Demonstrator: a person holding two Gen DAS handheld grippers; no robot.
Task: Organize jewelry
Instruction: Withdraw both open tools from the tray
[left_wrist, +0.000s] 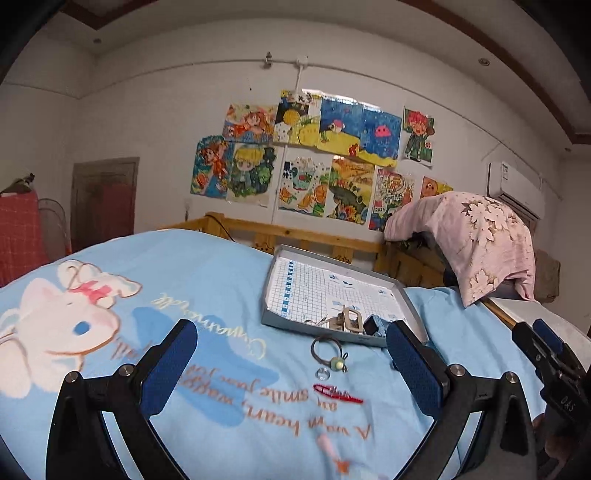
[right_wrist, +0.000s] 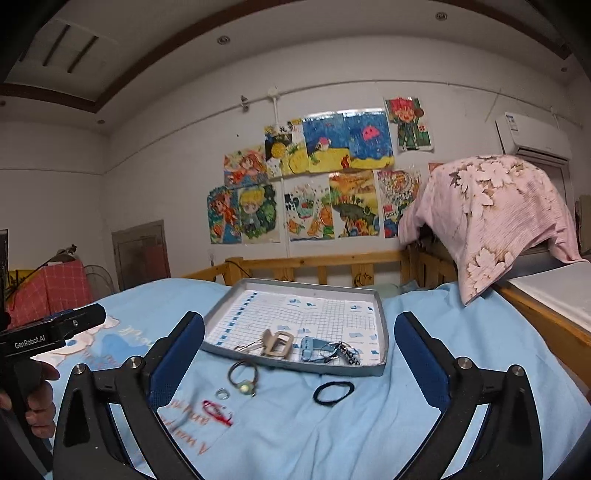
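A grey shallow tray (right_wrist: 384, 332) with a grid-paper lining lies on a light blue bedspread (right_wrist: 332, 443). In it lie a beige clip (right_wrist: 279, 344), a blue clip (right_wrist: 307, 348) and a dark comb-like clip (right_wrist: 349, 353). On the bedspread in front of it lie a hair tie with a green bead (right_wrist: 242, 376), a clear ring (right_wrist: 222, 394), a red clip (right_wrist: 218, 411) and a black hair tie (right_wrist: 333, 392). The left wrist view shows the tray (left_wrist: 275, 291), bead tie (left_wrist: 327, 350), ring (left_wrist: 323, 373) and red clip (left_wrist: 338, 393). My left gripper (left_wrist: 291, 373) and right gripper (right_wrist: 299, 369) are open and empty above the bedspread.
A wooden bed rail (right_wrist: 317, 267) runs behind the bedspread. A pink floral cloth (right_wrist: 491, 218) drapes over something at the right. Drawings (right_wrist: 325, 177) cover the back wall. The right gripper shows at the edge of the left wrist view (left_wrist: 546, 350).
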